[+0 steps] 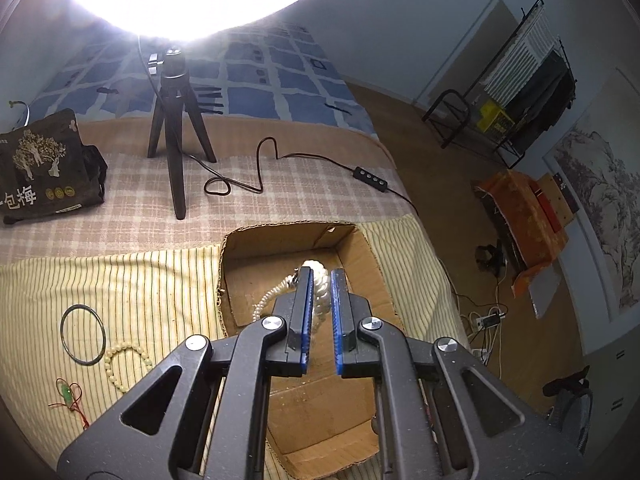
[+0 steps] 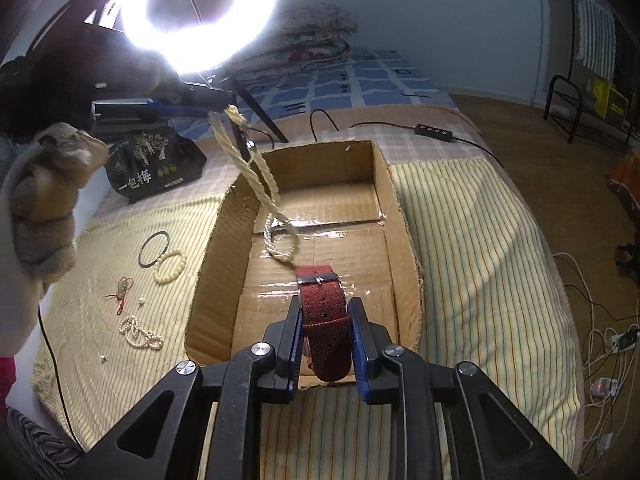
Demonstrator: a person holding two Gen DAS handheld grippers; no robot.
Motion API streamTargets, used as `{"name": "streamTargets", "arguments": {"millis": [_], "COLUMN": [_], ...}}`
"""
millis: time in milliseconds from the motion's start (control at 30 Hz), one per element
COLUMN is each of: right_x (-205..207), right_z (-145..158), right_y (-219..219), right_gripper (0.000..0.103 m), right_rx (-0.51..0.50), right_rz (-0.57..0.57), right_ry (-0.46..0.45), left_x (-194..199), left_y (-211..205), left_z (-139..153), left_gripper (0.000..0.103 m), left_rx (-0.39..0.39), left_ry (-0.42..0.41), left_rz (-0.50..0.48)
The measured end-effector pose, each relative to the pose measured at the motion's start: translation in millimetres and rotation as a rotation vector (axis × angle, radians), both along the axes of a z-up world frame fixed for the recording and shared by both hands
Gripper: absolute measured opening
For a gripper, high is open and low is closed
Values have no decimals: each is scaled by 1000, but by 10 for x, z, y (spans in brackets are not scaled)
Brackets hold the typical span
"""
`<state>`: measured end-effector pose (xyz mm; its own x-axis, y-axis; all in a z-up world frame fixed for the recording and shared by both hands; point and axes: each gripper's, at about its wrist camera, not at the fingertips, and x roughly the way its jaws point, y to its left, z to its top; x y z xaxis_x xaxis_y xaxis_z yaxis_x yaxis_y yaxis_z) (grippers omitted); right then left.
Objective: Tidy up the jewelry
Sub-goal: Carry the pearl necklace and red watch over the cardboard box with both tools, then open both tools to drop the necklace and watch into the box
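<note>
My left gripper (image 1: 321, 278) is shut on a twisted white pearl necklace (image 1: 318, 292) and holds it above the open cardboard box (image 1: 370, 256). In the right wrist view the necklace (image 2: 256, 176) hangs from the left gripper (image 2: 230, 110) down into the box (image 2: 384, 184). My right gripper (image 2: 325, 308) is shut on a red woven watch strap (image 2: 323, 316) over the box's near end. On the striped cloth left of the box lie a black bangle (image 2: 153, 249), a cream bead bracelet (image 2: 170, 266), a red cord charm (image 2: 122, 290) and a small pearl strand (image 2: 140, 334).
A ring light on a tripod (image 1: 176, 128) stands behind the box, its cable and switch (image 1: 370, 178) trailing right. A dark printed bag (image 1: 44, 168) lies at the left. The bed edge drops to the floor (image 1: 460, 184) at the right.
</note>
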<state>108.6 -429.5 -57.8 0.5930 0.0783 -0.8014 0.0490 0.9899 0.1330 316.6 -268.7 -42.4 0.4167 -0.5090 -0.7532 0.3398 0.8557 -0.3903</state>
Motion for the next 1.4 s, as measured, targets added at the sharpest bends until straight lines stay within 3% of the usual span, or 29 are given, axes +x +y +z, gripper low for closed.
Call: {"name": "streamTargets", "arguments": {"millis": [133, 433, 867, 1000, 1067, 1100, 1133, 1400], "right_x": [-13, -44, -211, -227, -230, -224, -216, -102], "right_z": [83, 222, 533, 551, 543, 534, 521, 355], "right_y": [43, 111, 424, 600, 724, 777, 835, 1129], "right_gripper": [45, 48, 88, 90, 90, 90, 90, 89], "right_rx": [11, 1, -41, -53, -57, -60, -61, -11], "right_rz": [4, 0, 46, 96, 133, 147, 162, 231], "right_ry": [-36, -75, -160, -171, -171, -169, -165, -112], "left_x": [-13, -195, -610, -776, -879, -922, -973, -1316], "left_y": [30, 331, 1267, 1597, 1780, 1853, 1944, 2526], "left_z": [22, 213, 580, 620, 613, 603, 587, 178], "left_gripper": [10, 10, 10, 10, 24, 36, 40, 40], "left_rx": [14, 38, 94, 118, 132, 133, 133, 149], "left_ry": [-9, -70, -156, -175, -184, -189, -194, -121], "left_rz": [-5, 22, 117, 152, 172, 179, 190, 237]}}
